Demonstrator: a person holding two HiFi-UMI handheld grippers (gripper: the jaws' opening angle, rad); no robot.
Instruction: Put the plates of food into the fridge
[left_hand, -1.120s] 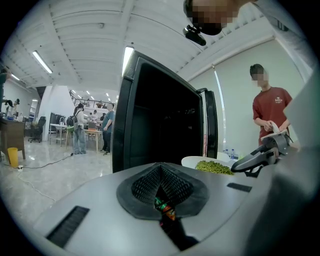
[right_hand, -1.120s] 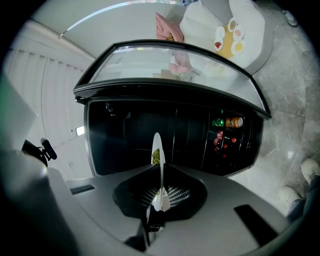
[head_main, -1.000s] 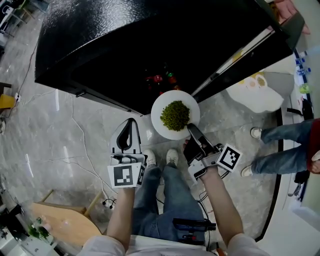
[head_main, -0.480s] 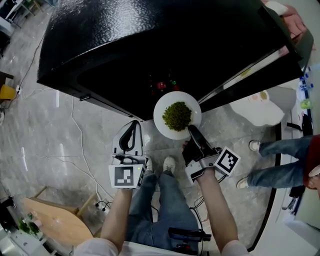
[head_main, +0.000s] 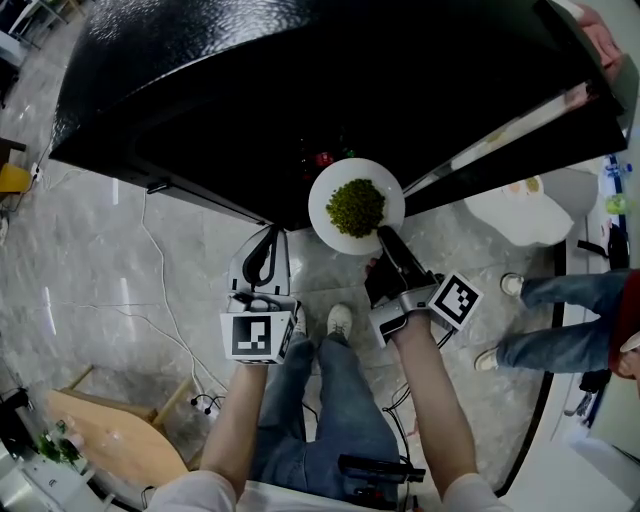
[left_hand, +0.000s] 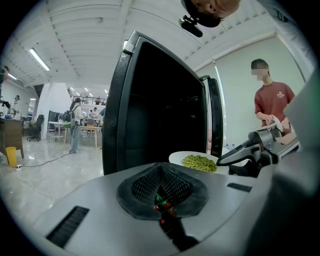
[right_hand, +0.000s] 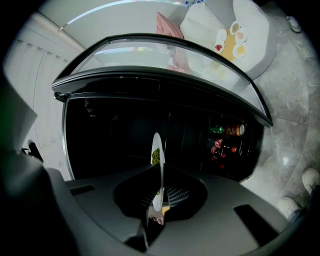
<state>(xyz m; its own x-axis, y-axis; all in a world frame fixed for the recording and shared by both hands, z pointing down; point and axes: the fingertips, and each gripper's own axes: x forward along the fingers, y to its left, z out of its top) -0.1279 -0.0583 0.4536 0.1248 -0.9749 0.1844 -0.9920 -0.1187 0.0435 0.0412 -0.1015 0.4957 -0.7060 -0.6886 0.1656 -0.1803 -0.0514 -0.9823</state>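
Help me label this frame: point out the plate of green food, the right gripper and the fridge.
plate of green food (head_main: 318, 208): head view, bare white rim left of the food.
right gripper (head_main: 386, 238): head view, between its tips, clamped on the plate's edge.
fridge (head_main: 200, 70): head view, glossy black outer panel.

The person wears blue jeans (head_main: 320, 400), white shoes (head_main: 340, 322) and a white top with short sleeves (head_main: 200, 490). A black box (head_main: 375, 468) sits at the waist. The left hand-held gripper (head_main: 266, 245) has a pale grey shell and black, loop-shaped jaws. The right hand-held gripper (head_main: 388, 240) is mostly black. Each carries a white cube (head_main: 255, 337) printed with black square markers. Seen close, the shells are smooth grey with dark slots, and the jaw pads are black mesh.
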